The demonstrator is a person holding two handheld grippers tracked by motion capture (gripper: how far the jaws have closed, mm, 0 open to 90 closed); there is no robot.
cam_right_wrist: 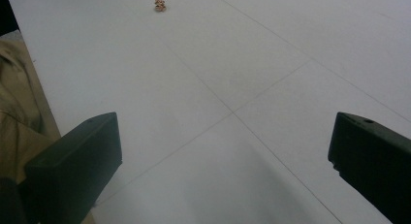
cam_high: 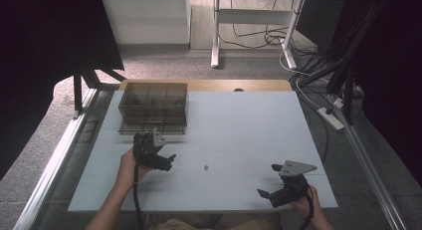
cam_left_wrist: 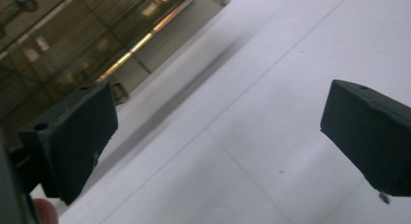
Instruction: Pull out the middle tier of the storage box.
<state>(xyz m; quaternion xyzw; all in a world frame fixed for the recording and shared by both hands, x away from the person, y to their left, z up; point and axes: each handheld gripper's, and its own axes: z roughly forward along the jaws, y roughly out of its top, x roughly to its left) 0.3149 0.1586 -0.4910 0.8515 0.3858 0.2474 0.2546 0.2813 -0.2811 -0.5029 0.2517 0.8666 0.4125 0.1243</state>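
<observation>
Now nothing is being held: the left gripper, jaws spread, is hanging between the organizer and the small brown piece. The right gripper is waiting, also spread. Next, probably, the piece is to be pinched very finely.

drawer box far-left, open tabletop elsewhere

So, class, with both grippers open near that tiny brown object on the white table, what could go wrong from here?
1. The tiny brown object is far narrower than the open left gripper, so closing jaws may flick it away.
2. The left gripper sits beside the smoky transparent plastic drawer box and could knock it.
</observation>
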